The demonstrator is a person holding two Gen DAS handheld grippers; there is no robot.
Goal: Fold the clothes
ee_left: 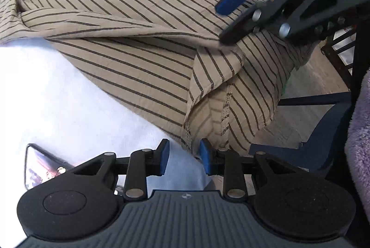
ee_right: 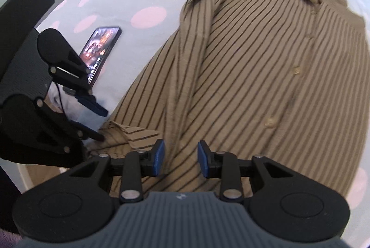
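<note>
A tan shirt [ee_left: 129,23] with thin dark stripes and pale buttons lies spread on the bed, collar at the far end in the right wrist view [ee_right: 249,58]. Its lower corner hangs over the bed's edge. My left gripper [ee_left: 185,159] points down at that hanging hem, jaws open, the hem's edge just beyond the blue pads and not pinched. In the right wrist view the left gripper [ee_right: 99,120] sits at the shirt's folded corner. My right gripper [ee_right: 180,157] hovers open over the lower shirt panel, nothing between its pads; it also shows top right in the left wrist view [ee_left: 229,16].
The bed cover [ee_right: 148,14] is white with pink dots. A phone [ee_right: 101,49] with a lit screen lies on it left of the shirt, also in the left wrist view [ee_left: 39,162]. Beside the bed are a dark blue chair [ee_left: 312,151], purple fuzzy fabric [ee_left: 358,132] and wooden floor [ee_left: 312,86].
</note>
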